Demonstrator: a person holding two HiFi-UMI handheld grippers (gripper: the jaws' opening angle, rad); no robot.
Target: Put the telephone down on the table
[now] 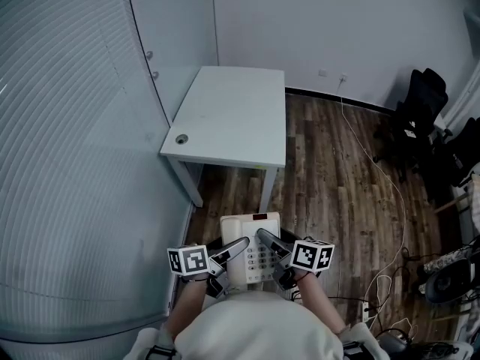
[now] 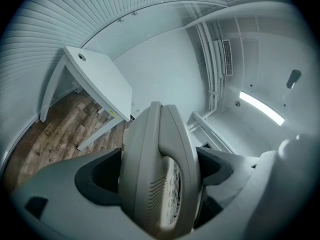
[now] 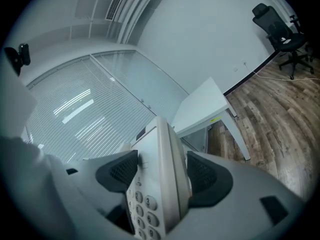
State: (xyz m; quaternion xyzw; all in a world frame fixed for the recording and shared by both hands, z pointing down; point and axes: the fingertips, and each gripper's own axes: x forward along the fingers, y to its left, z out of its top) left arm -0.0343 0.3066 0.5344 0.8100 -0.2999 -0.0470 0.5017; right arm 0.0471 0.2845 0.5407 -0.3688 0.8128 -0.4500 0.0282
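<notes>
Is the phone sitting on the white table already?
No, the left claw and right claw hold the telephone up over the wooden floor, short of the table.

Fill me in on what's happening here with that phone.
A person holds a telephone up with a tool in each hand. The left tool is clamped on the handset side and the right tool on the keypad side, each with its jaws pressed against the casing. The telephone is in the air close to the person's body, above the wooden floor. The white table stands just ahead, and the telephone is not yet on it.
</notes>
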